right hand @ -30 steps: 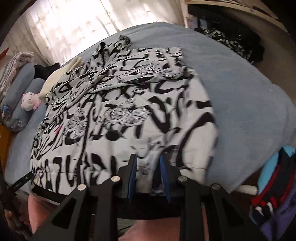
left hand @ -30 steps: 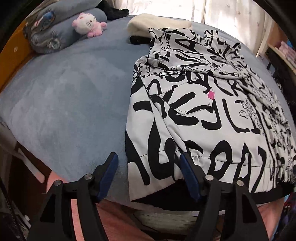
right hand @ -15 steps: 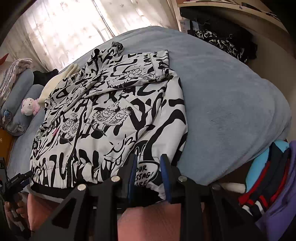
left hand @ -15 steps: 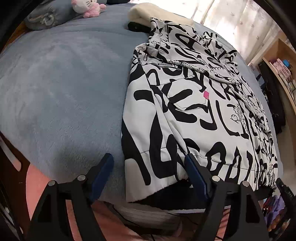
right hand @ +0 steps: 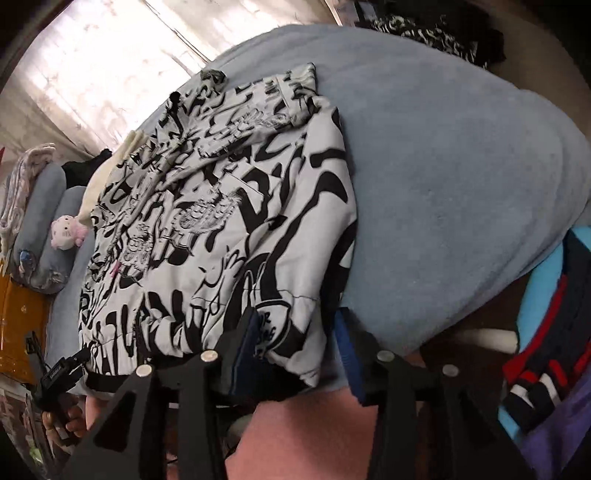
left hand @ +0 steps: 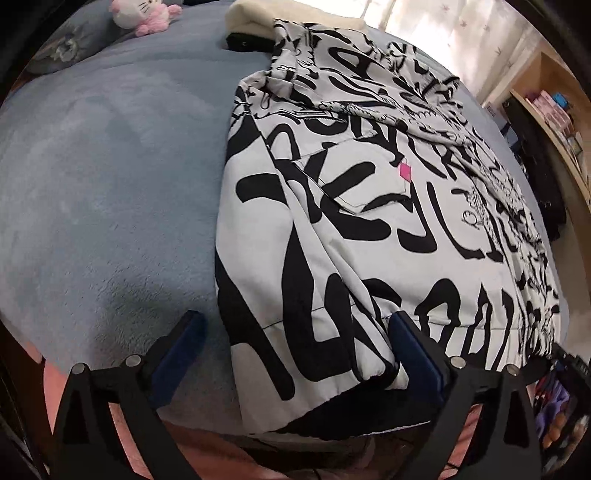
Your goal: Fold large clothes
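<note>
A large white jacket with black graffiti print [left hand: 369, 192] lies spread on a blue-grey bed [left hand: 110, 177], hem toward me, both sides folded inward. My left gripper [left hand: 295, 336] is open, its jaws wide apart over the hem's left corner, holding nothing. In the right wrist view the jacket [right hand: 221, 229] lies on the bed [right hand: 461, 177]. My right gripper [right hand: 295, 332] is open, its jaws astride the hem's right corner, and the cloth lies loose between them.
A pink and white plush toy [left hand: 142, 16] and rolled blue bedding [right hand: 48, 229] lie at the bed's head, with a cream garment [left hand: 251, 18] under the jacket's collar. Colourful clothes [right hand: 546, 350] are piled right of the bed. Shelves [left hand: 554, 122] stand at the right.
My right gripper opened from shut on the hem and let the cloth go. The left gripper stayed open and shifted closer over the hem's left corner.
</note>
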